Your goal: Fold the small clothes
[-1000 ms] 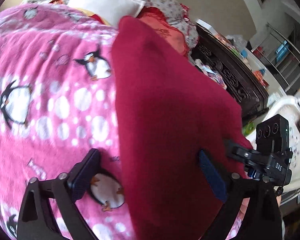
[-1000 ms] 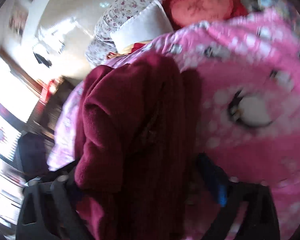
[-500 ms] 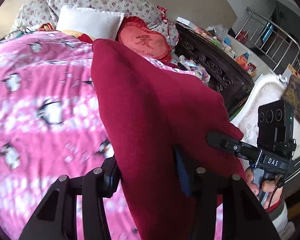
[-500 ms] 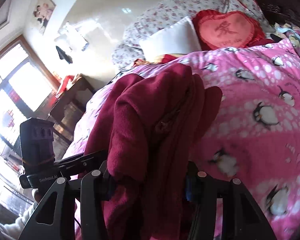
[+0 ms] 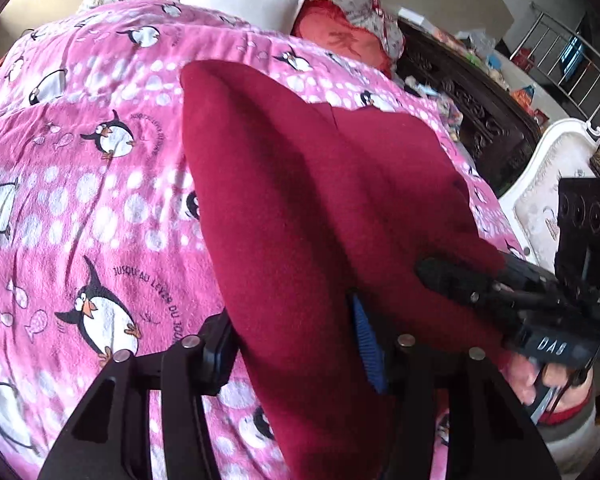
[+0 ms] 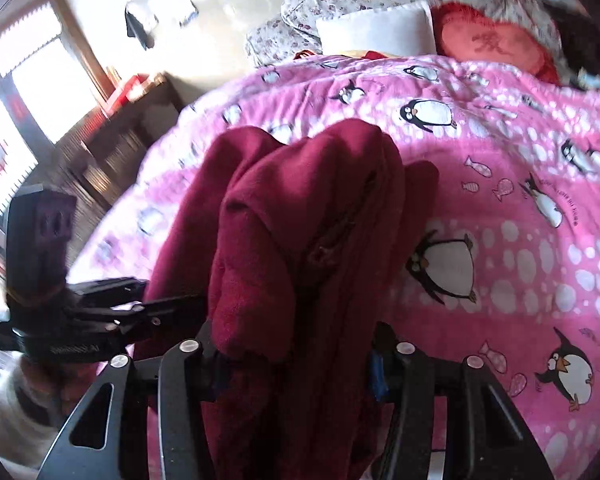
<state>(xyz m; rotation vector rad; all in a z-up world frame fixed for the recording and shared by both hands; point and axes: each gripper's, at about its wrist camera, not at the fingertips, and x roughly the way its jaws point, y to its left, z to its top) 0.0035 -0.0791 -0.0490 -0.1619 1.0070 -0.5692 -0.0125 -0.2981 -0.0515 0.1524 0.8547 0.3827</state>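
Left gripper (image 5: 296, 344): jaws opening slightly, red garment (image 5: 320, 200) bunched between them; the cloth hides the pad contact and most of the right finger (image 5: 366, 344). Right gripper (image 6: 296, 364): jaws opening slightly, the same garment draped between and over them, hiding the fingertips. Beyond the fingers lies a pink blanket (image 6: 520, 208). Room at left is motion-blurred.
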